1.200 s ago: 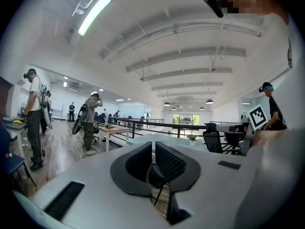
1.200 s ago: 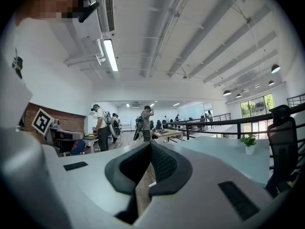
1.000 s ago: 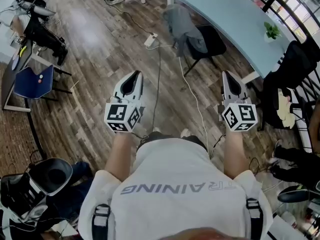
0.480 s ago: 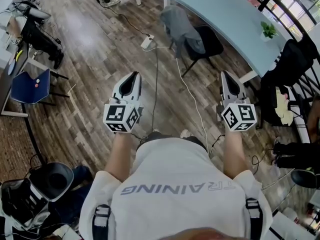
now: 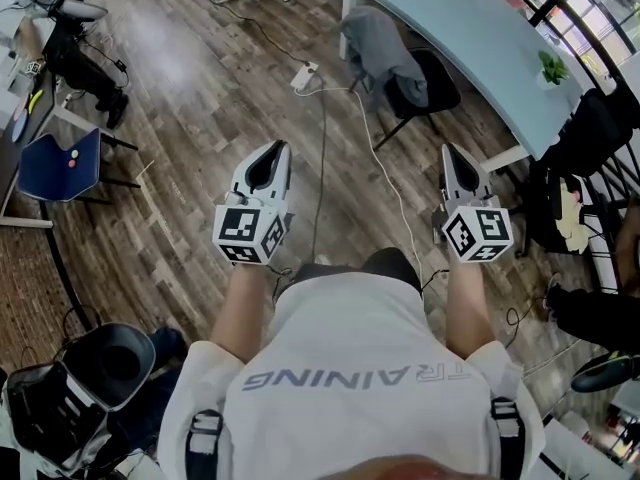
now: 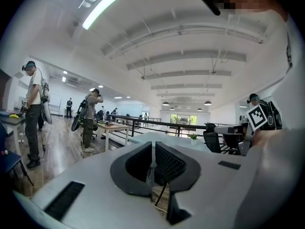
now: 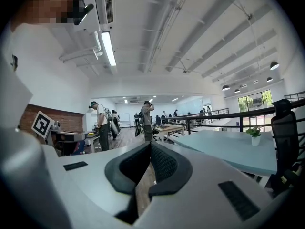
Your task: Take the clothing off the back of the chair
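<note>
One grey jacket [image 5: 378,48] drapes one black chair [image 5: 428,86], well ahead of both grippers. The left gripper [image 5: 271,151] and the right gripper [image 5: 451,153] are clenched, holding nothing.

Bright, even light fills the room. In the head view a pale sheen lies on the wooden floor [image 5: 165,43] toward the upper left, and shadows are faint and soft-edged. Both gripper views bend straight lines hard and fall to black at the corners. A strip light [image 6: 101,7] burns white in the left gripper view, another strip light [image 7: 108,47] in the right; the far windows [image 7: 255,100] are blown out. Close up, the left gripper [image 6: 152,149] and right gripper [image 7: 149,149] look slightly soft.
</note>
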Motion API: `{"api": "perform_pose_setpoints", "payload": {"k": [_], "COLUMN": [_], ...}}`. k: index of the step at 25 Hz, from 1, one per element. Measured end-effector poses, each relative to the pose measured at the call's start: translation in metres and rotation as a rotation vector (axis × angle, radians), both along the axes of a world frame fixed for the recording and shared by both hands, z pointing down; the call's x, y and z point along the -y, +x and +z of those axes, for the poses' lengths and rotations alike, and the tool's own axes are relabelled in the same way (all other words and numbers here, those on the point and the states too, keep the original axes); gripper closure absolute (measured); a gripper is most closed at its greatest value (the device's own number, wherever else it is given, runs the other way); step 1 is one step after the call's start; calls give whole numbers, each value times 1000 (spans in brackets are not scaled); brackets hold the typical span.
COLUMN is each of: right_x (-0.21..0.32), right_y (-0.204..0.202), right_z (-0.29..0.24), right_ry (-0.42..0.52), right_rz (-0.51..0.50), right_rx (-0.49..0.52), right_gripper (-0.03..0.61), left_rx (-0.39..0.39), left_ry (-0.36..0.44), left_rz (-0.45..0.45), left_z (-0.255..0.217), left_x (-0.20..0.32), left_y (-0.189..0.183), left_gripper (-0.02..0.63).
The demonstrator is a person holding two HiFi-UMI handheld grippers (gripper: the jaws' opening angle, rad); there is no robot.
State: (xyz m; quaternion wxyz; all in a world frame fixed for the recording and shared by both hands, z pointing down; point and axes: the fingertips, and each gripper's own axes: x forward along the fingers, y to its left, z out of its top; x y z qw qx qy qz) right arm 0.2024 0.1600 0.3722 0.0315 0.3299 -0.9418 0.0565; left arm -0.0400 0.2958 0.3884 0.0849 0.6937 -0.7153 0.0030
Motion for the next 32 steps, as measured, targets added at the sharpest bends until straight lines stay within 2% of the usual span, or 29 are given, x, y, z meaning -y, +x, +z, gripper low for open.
{"api": "perform_pose_setpoints", "payload": {"k": [5, 14, 20, 26, 32], "right_x": [9, 87, 171, 262, 323], "right_y": [-26, -62, -83, -78, -69], "right_z": [9, 28, 25, 31, 45], "right_ry": [-18, -55, -54, -70, -108], "right_rz": [-22, -43, -66, -62, -32], "right_rx": [-28, -11, 9, 14, 27], "right_gripper": [557, 557, 557, 557, 557], "left_rx": [-20, -13, 4, 13, 16], "left_ry": [-16, -43, -51, -65, -77], "left_rz": [-16, -50, -71, -66, -33], "left_z": [11, 21, 15, 14, 17], "left_x": [5, 67, 142, 230, 303], "left_y": [-25, -59, -77, -74, -70], "left_gripper": [563, 563, 563, 563, 563]}}
